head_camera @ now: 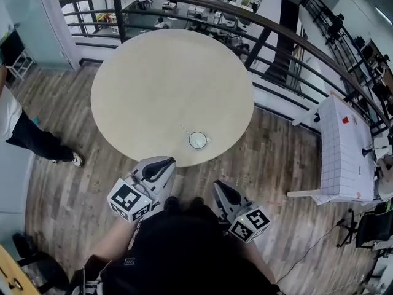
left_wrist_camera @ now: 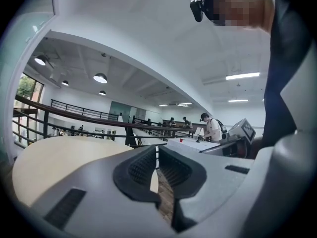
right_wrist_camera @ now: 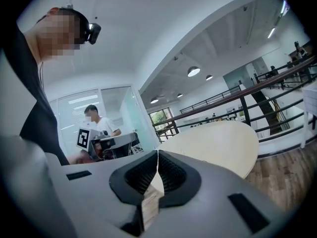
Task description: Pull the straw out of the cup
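Pale round bench seen from above, with a white cup standing near its front edge. A thin straw leans out of the cup toward the upper left. The left tool and right tool hover short of the bench edge, close to the person's body and well apart from the cup. The task appears to be at the approach, with nothing gripped yet. Next, one tool would likely need to steady the cup while the other spreads and pinches the straw. Only the head view shows cup and straw. The gripper views show each tool's jaws pressed together, empty, with bench top beyond.
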Tool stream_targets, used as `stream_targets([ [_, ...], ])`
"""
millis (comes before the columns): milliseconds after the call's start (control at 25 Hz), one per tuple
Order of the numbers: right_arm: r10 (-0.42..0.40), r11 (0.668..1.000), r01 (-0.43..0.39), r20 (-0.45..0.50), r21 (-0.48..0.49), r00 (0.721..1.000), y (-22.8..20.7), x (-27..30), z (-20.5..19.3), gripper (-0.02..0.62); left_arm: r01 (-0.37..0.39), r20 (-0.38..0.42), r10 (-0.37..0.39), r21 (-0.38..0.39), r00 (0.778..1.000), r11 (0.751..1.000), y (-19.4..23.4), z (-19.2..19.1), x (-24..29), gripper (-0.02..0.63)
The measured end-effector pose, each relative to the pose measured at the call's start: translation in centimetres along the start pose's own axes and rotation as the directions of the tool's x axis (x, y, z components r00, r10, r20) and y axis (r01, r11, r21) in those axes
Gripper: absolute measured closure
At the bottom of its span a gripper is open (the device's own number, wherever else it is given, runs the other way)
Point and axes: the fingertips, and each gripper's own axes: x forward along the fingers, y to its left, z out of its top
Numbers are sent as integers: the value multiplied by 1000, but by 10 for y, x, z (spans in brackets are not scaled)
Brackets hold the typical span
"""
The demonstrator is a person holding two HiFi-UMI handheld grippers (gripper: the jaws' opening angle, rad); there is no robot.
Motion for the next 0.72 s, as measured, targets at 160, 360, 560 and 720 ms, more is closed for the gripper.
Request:
stream_targets([
  [160, 30, 999, -30, -20, 24, 999, -34, 19, 7, 572, -46, 17, 46, 0, 999, 999, 19, -1, 28, 596],
  [360, 125, 992, -123, -55, 38, 991, -81, 47, 21, 572, -135, 15, 136, -28, 991, 990, 44, -1, 70, 595],
  [560, 241, 971, -240, -90, 18, 966, -127, 67, 47, 572, -261, 21, 262, -45, 965, 964, 60, 3, 108, 600],
  [720, 318, 948, -318, -121, 26, 940, -153, 79, 58, 572, -357, 26, 360, -87, 933, 930, 68, -1, 131, 598],
])
